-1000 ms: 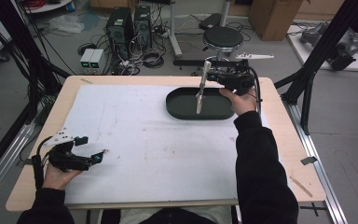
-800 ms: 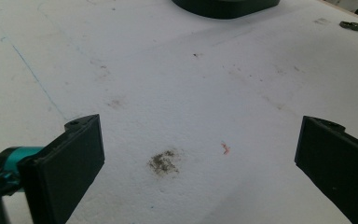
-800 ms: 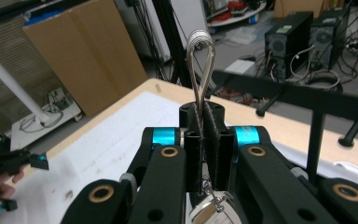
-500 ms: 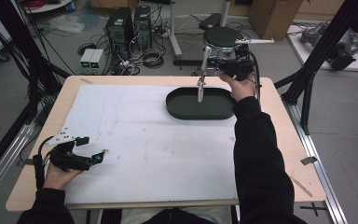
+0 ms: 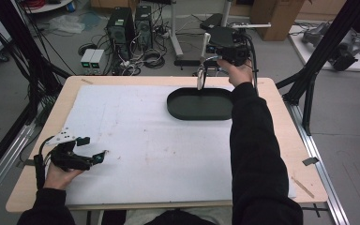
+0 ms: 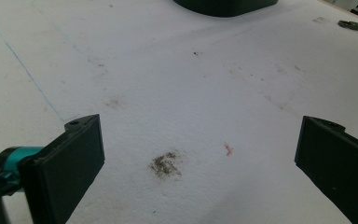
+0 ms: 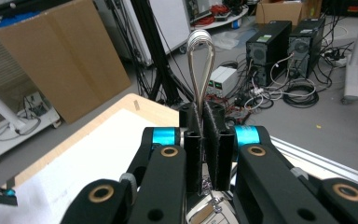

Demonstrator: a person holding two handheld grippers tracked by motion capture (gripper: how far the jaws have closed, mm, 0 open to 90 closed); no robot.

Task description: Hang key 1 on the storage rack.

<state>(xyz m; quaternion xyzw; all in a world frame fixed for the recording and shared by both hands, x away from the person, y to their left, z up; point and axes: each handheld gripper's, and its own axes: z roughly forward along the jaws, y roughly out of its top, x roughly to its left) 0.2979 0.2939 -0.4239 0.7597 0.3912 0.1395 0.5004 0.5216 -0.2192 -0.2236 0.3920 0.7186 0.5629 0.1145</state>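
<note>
The right gripper point(image 5: 201, 75) was held above the far edge of the counter point(image 5: 281, 136), its fingers point(image 7: 193, 140) clamped on a pair of metal tongs point(image 7: 200, 70). In the high view the tongs hung down over the far rim of the black oval tray point(image 5: 199, 105), clear of it. The left gripper point(image 5: 91, 157) rested near the near left corner of the counter, fingers point(image 6: 67, 163) spread wide with nothing between them.
</note>
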